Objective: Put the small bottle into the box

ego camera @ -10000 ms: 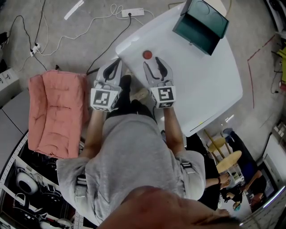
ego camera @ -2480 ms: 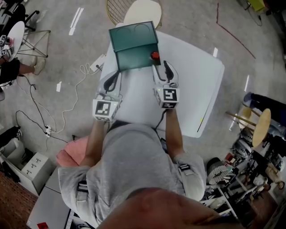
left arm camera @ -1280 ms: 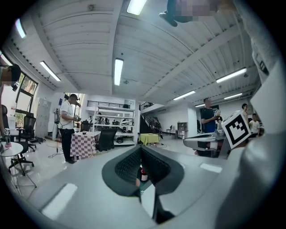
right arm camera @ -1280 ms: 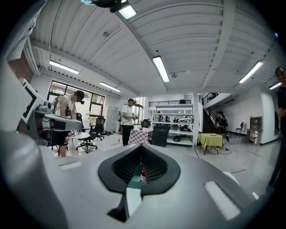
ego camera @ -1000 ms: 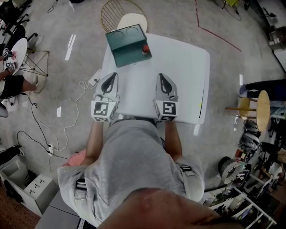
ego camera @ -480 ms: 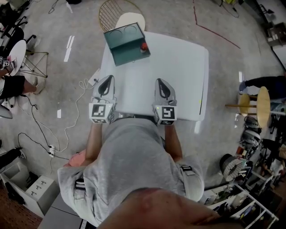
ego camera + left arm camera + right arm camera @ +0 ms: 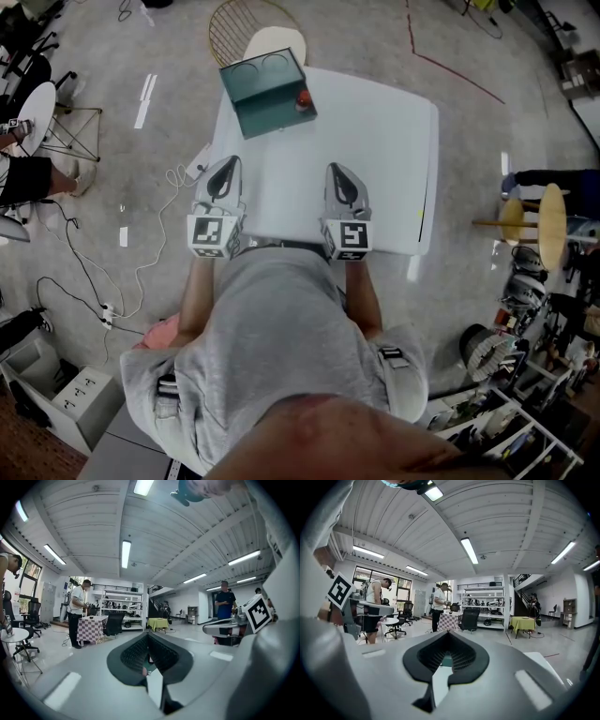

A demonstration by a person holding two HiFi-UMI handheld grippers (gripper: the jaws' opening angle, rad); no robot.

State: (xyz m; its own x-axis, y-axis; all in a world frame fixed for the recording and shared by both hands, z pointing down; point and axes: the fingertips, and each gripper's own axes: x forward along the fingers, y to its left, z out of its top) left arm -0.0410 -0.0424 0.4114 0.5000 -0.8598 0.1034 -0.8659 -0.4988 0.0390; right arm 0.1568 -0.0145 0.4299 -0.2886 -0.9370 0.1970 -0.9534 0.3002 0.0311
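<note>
A dark green open box [image 7: 267,89] stands at the far left corner of the white table [image 7: 384,169]. The small red-capped bottle [image 7: 303,101] sits on the table against the box's right side. My left gripper [image 7: 228,166] and right gripper [image 7: 339,172] hover side by side over the table's near edge, well short of the box and bottle. Both point toward the far side with their jaws together and nothing held. In the left gripper view the shut left gripper [image 7: 149,641] shows a sliver of green and red through its gap. The right gripper [image 7: 446,638] looks the same, with green behind.
A round-seated wire chair [image 7: 267,33] stands just beyond the box. Cables and a power strip [image 7: 197,165] lie on the floor at left. Wooden stools [image 7: 551,220] and cluttered shelves are at right. Several people [image 7: 76,611] stand about the room.
Over the last second nothing has visibly moved. Compared with 2.5 s ago, the box and bottle lie farther from both grippers, which sit back at the table's near edge.
</note>
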